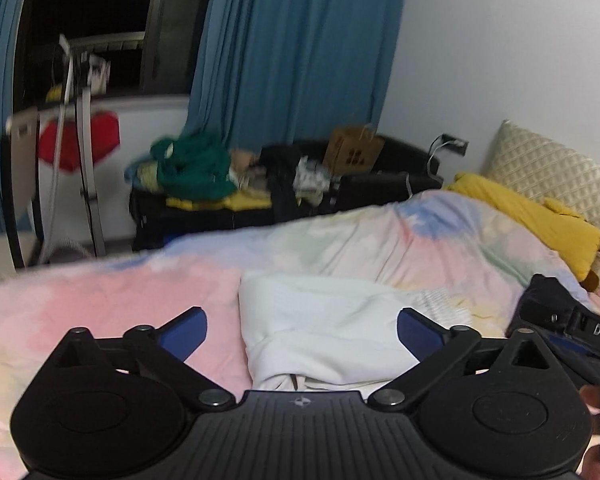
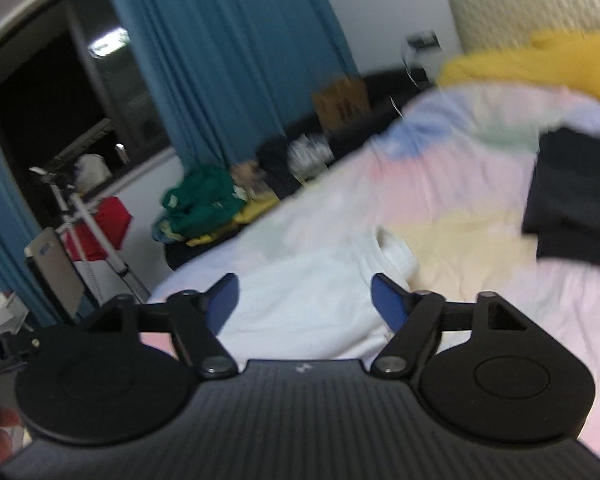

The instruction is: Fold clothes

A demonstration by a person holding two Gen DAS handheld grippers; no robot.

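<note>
Lying near white garment (image 2: 320, 280), black clothes (image 2: 576, 196)

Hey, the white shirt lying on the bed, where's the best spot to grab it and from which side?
Probably the ribbed collar of the white shirt: it stands up thicker than the flat body, so pads can pinch it. Come from above on the right with the open right gripper, which already faces it. The left gripper could take the bunched near edge.

Bed with pastel patchwork cover (image 1: 100, 304), folded white garment (image 1: 320, 328) lying in the middle, folded black garment (image 2: 576, 196) farther along, yellow plush toy (image 1: 540, 216) beside cream pillow (image 1: 556, 172)
</note>
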